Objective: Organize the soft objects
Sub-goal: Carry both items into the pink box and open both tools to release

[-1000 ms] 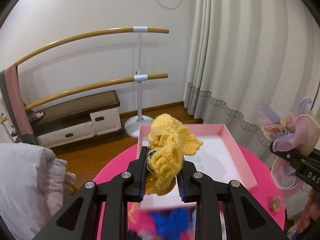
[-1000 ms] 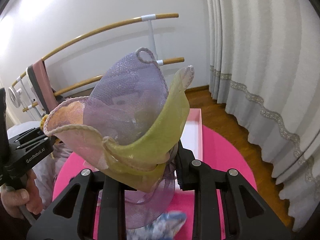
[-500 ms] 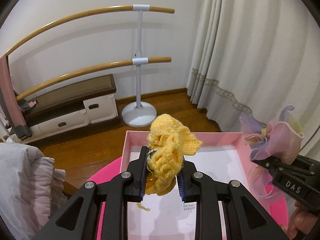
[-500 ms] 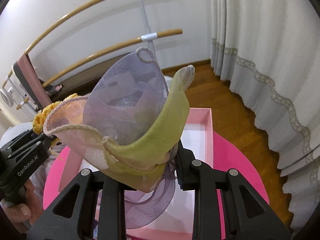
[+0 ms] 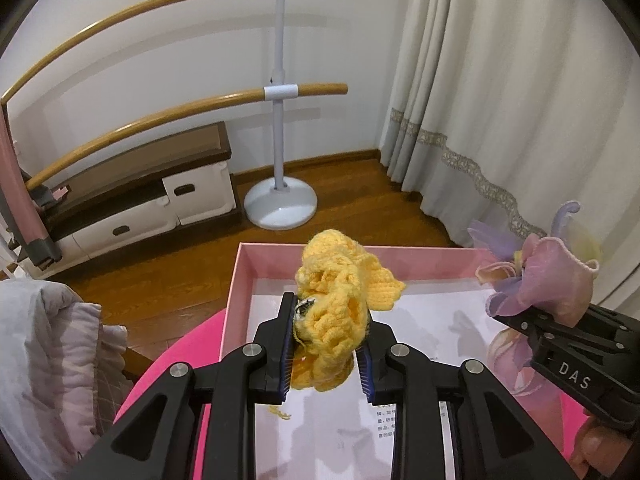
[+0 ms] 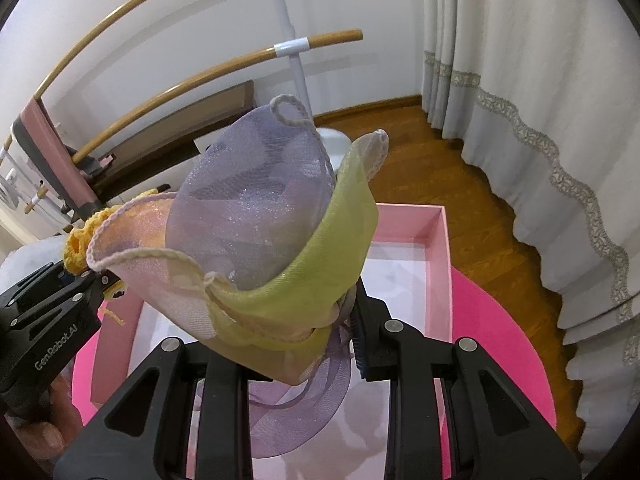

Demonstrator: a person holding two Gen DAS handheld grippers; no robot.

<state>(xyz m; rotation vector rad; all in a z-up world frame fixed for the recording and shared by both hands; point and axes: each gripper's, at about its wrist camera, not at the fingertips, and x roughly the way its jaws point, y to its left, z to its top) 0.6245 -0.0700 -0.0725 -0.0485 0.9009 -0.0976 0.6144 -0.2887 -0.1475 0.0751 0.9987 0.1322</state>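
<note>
My left gripper is shut on a yellow crocheted piece and holds it above the open pink box. My right gripper is shut on a sheer purple, pink and green organza bow, also above the pink box. In the left wrist view the right gripper with the bow hangs at the box's right side. In the right wrist view the left gripper and the yellow piece show at the left edge.
The box has a white floor and sits on a round pink table. Behind stand a ballet barre stand, a low cabinet and long curtains on a wood floor. Grey-pink bedding lies at the left.
Both grippers have moved forward and tilted down over the pink box, which now fills more of each view. Both still hold their objects.
</note>
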